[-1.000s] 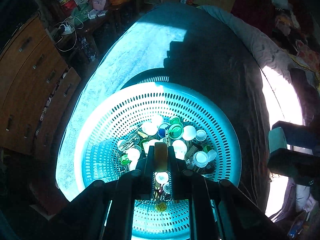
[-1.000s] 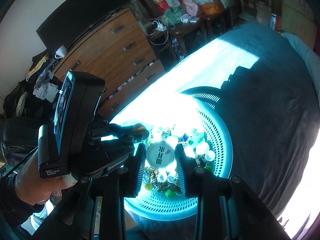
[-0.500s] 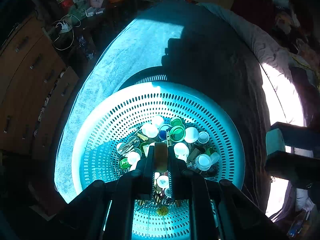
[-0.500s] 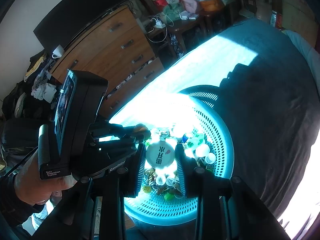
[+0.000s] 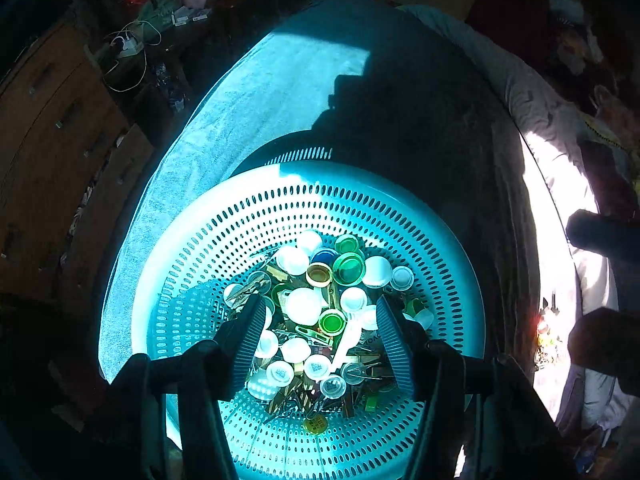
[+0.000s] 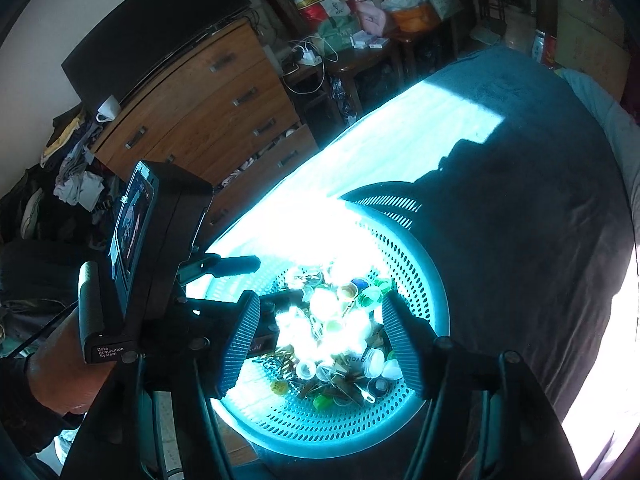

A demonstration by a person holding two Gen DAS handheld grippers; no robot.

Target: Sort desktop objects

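Teal perforated basket (image 5: pixel 224 240) at 6 o'clock on towel (image 5: pixel 248 92), bottle caps (image 5: pixel 304 304) piled inside. Left gripper (image 5: pixel 316 332) and right gripper (image 6: pixel 320 332) above pile, both spread wide, holding nothing.

We look down past our right claw (image 6: pixel 320 344), whose two ribbed fingers stand wide apart with nothing between them. Below lies a round turquoise perforated basket (image 6: pixel 424 280) resting on a teal cloth-covered bed (image 6: pixel 520 160), half in bright sun, half in shadow. Inside the basket sits a heap of bottle caps (image 6: pixel 340 320), white, green and blue, mixed with small metal clips; glare washes out much of the pile. At left, our left hand (image 6: pixel 64 376) holds the other black device with a phone screen (image 6: pixel 132 220). Behind stands a wooden chest of drawers (image 6: pixel 200 104) with a white cup (image 6: pixel 108 108) on top.
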